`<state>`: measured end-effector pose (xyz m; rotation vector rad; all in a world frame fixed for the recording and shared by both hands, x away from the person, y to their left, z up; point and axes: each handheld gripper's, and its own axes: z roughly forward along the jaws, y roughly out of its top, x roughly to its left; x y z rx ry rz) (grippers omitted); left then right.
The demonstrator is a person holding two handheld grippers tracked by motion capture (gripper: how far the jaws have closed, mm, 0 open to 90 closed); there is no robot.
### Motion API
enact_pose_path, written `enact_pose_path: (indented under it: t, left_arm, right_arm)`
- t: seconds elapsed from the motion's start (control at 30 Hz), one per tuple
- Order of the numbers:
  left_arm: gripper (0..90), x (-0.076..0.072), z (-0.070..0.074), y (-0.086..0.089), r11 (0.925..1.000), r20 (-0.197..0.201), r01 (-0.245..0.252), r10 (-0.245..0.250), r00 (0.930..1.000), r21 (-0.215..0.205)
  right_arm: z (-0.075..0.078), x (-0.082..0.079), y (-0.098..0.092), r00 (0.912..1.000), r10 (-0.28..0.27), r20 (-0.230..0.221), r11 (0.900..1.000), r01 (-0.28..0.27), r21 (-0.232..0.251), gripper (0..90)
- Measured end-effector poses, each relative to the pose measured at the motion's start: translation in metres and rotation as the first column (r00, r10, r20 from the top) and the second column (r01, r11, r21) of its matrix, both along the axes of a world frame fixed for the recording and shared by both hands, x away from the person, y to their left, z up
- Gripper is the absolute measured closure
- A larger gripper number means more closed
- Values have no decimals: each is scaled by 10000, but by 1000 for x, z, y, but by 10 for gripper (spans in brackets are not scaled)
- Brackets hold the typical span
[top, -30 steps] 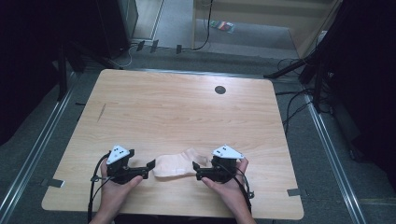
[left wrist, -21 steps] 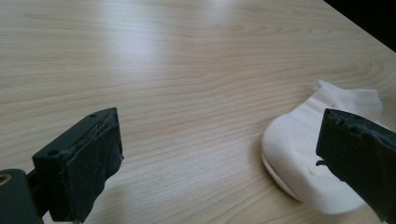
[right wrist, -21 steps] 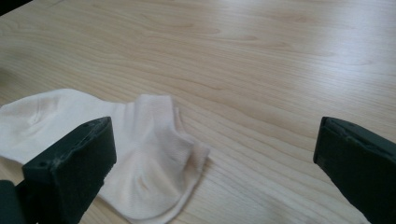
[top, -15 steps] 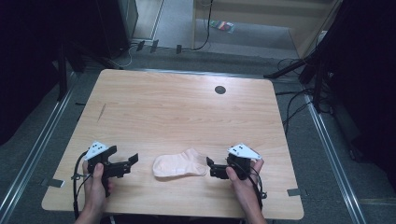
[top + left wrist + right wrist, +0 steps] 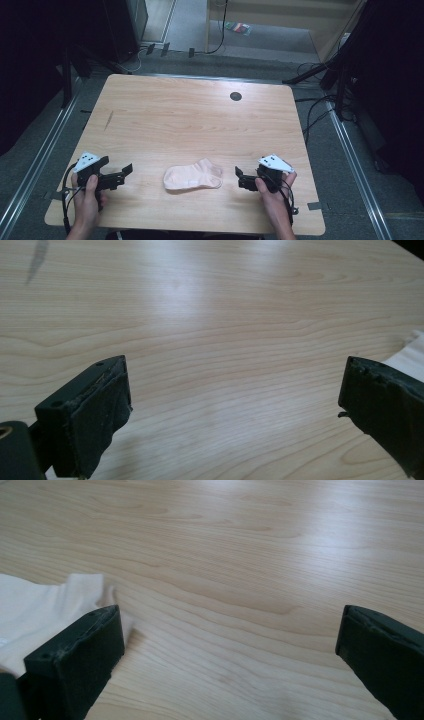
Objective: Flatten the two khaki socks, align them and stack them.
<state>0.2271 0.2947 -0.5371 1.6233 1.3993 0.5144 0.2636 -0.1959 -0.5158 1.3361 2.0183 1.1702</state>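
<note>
A pale pink sock lies flat on the wooden table near its front edge. My left gripper is off to the sock's left, open, with bare wood between its jaws. A corner of the sock peeks past its right jaw. My right gripper sits just right of the sock, open and holding nothing. In the right gripper view the sock lies beside the left jaw.
A dark round hole sits at the table's far right. A short grey mark shows on the left part. Cables and dark stands surround the table on the floor.
Both grippers let go of the sock and drew apart, the left one moving left and the right one moving right. The sock now lies alone between them.
</note>
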Motion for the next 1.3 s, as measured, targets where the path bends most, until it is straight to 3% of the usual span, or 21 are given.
enact_pose_path:
  t: [0.17,0.4,0.8,1.3]
  left_arm:
    - [7,-1,-3,15,9998,-90,-200,201,9998,83]
    - [7,-5,-7,35,9982,-141,-584,587,9982,165]
    - [7,-13,-9,62,9926,70,-1069,1067,9943,569]
    - [7,-27,-11,90,9879,-5,-1319,1324,9912,815]
  right_arm:
    - [-3,1,-18,9987,-509,-79,9987,509,26,0]
    - [-8,-4,-38,9968,-777,-158,9969,775,-131,0]
    - [-17,-11,-69,9911,-1308,-232,9914,1305,-137,0]
    - [-28,-28,-119,9689,-2417,-522,9703,2410,-205,0]
